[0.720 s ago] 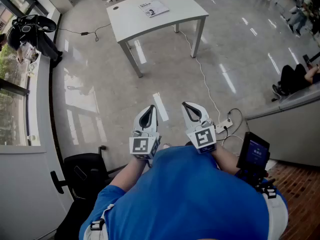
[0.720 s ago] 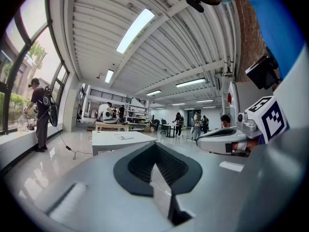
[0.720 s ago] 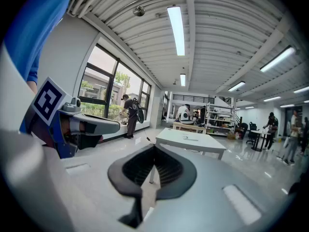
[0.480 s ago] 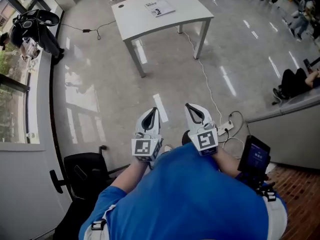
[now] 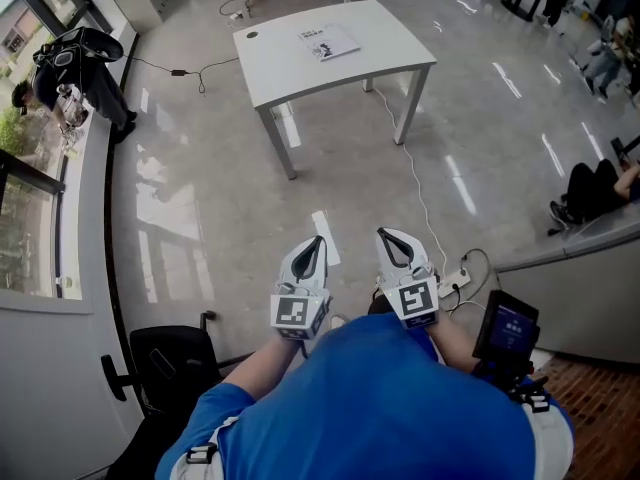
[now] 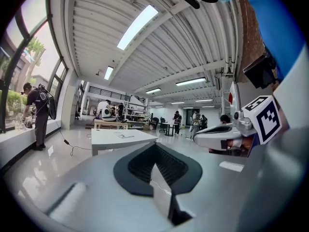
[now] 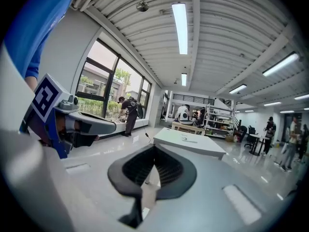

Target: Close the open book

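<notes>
The book [image 5: 329, 41] lies flat on a white table [image 5: 290, 63] far ahead across the floor; it also shows small on the table [image 6: 106, 137] in the left gripper view as the book [image 6: 124, 135], and on the table [image 7: 193, 143] in the right gripper view as the book [image 7: 189, 139]. Whether its pages lie open cannot be made out at this distance. My left gripper [image 5: 313, 245] and right gripper [image 5: 391, 240] are held side by side in front of my chest, both shut and empty, several steps short of the table.
A black chair [image 5: 165, 368] stands at my left. A power strip [image 5: 450, 281] with a white cable [image 5: 415, 183] lies on the floor at the right, running towards the table. A person with a backpack [image 5: 75, 68] stands by the window wall; a seated person [image 5: 595, 188] is at far right.
The table and book have slid lower and nearer in the head view as I walk towards them. Both grippers stay shut and side by side.
</notes>
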Demonstrator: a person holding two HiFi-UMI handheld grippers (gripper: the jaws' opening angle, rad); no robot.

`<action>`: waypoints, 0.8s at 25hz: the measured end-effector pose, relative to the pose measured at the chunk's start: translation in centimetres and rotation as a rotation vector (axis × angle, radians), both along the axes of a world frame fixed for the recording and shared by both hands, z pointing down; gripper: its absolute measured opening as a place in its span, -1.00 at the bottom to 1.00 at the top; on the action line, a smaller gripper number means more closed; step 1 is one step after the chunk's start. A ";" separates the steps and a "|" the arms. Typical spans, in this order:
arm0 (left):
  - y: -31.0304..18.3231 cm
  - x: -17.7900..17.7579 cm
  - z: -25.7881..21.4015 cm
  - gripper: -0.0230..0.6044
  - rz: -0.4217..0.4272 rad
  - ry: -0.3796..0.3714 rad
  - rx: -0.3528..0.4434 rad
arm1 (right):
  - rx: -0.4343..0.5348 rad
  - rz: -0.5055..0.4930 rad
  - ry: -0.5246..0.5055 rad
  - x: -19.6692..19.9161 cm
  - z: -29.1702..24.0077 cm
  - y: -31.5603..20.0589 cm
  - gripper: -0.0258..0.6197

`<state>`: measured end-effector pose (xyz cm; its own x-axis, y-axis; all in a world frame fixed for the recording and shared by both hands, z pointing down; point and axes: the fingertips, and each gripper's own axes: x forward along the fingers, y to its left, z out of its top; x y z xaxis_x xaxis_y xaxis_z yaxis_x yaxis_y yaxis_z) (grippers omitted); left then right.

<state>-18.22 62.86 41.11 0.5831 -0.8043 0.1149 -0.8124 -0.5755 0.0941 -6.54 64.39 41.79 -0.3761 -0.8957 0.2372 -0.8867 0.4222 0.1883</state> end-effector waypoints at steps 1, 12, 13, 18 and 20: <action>-0.9 0.1 0.1 -0.91 -0.016 -0.005 -0.003 | 0.005 -0.005 -0.003 0.3 0.0 -0.9 -0.91; -11.7 7.3 -1.7 -0.91 -0.054 -0.018 0.021 | 0.051 -0.058 -0.038 6.7 -1.5 -11.5 -0.91; -12.8 8.3 -1.9 -0.91 -0.054 -0.021 0.027 | 0.056 -0.063 -0.040 7.5 -1.8 -12.6 -0.91; -17.2 12.6 -2.6 -0.91 -0.055 -0.036 0.053 | 0.087 -0.101 -0.040 11.0 -2.9 -17.1 -0.91; -18.6 14.3 -2.6 -0.91 -0.046 -0.034 0.061 | 0.096 -0.108 -0.046 12.4 -3.1 -18.5 -0.91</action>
<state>-3.94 44.24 38.53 0.5423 -0.8360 0.0837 -0.8400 -0.5417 0.0315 5.86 45.85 38.73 -0.4802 -0.8670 0.1330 -0.8457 0.4978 0.1922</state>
